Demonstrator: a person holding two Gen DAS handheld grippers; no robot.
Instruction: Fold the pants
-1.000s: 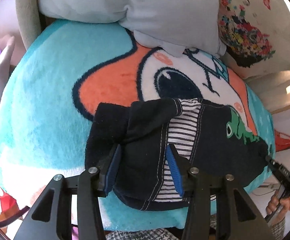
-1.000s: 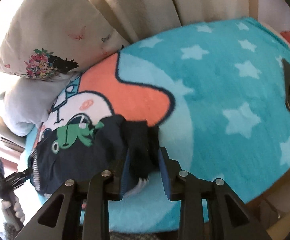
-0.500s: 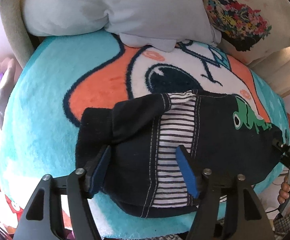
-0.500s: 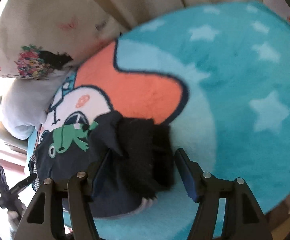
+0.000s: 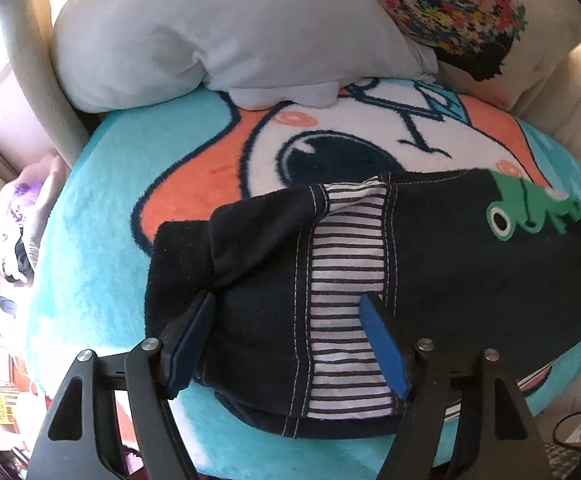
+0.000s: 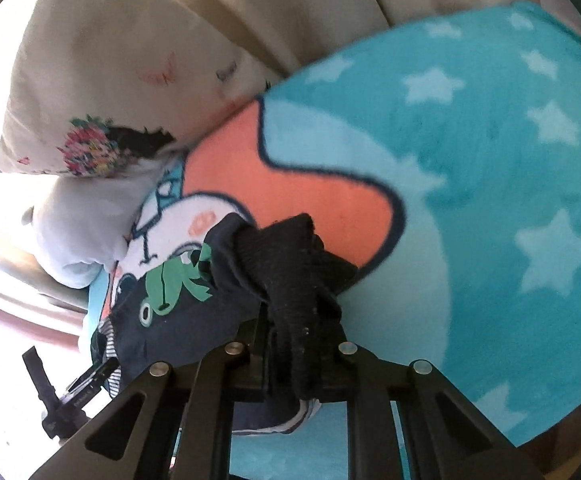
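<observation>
The pants point(image 5: 430, 248) lie half-folded on the blanket point(image 5: 102, 200); the left gripper point(image 5: 288, 322) is spread wide, empty; the right gripper point(image 6: 290, 344) is clamped on the ribbed cuff point(image 6: 290, 264); the cuff should be carried across evenly, edges aligned.

The pants point(image 5: 430, 264) are matt navy cloth with pale topstitching, a thin striped jersey lining and a flat green print; the ribbed knit cuff point(image 6: 302, 280) looks coarse and fuzzy. The blanket point(image 5: 102, 208) is deep, fluffy fleece. The white pillow point(image 5: 210, 28) is smooth, creased cotton, and the floral pillow point(image 5: 462, 12) is printed cloth. The left gripper point(image 5: 286, 332) is matt black plastic with bright metal rivets and blue rubbery pads point(image 5: 382, 344)
</observation>
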